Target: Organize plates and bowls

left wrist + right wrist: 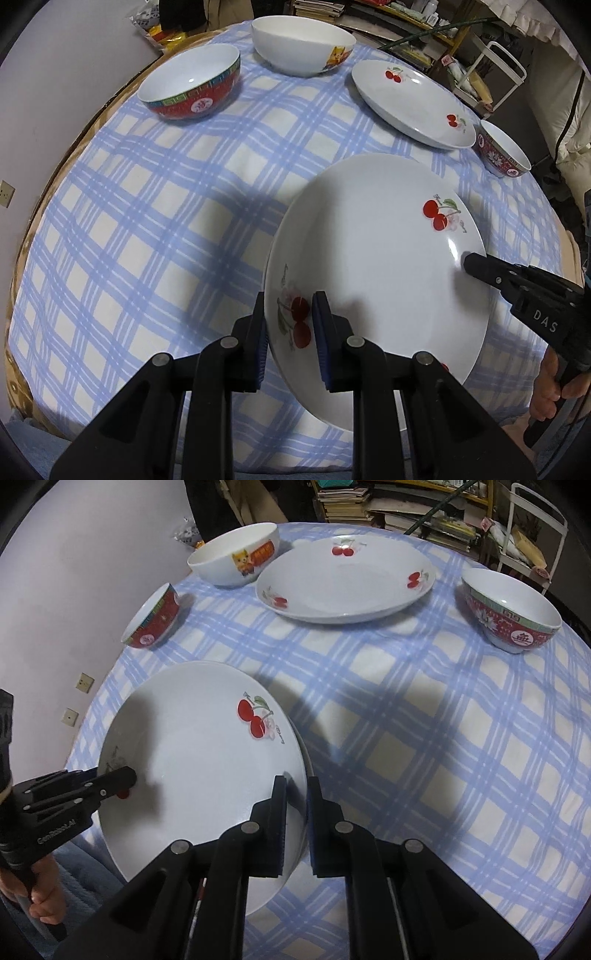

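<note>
A white plate with red cherries (376, 258) (199, 760) is held between both grippers over the blue checked tablecloth (155, 206). My left gripper (288, 310) is shut on its left rim, and it shows as a black finger (125, 775) in the right wrist view. On the opposite rim my right gripper (297, 786) is shut, with its tip (476, 264) lying on the plate in the left wrist view. A second cherry plate (410, 103) (343, 579) lies at the far side of the table.
A red patterned bowl (192, 88) (155, 618), a white cartoon bowl (303, 44) (236, 557) and another red bowl (502, 147) (513, 613) stand around the far edge. A wall runs along the left. Bookshelves (369, 502) and a white cart (535, 528) stand behind.
</note>
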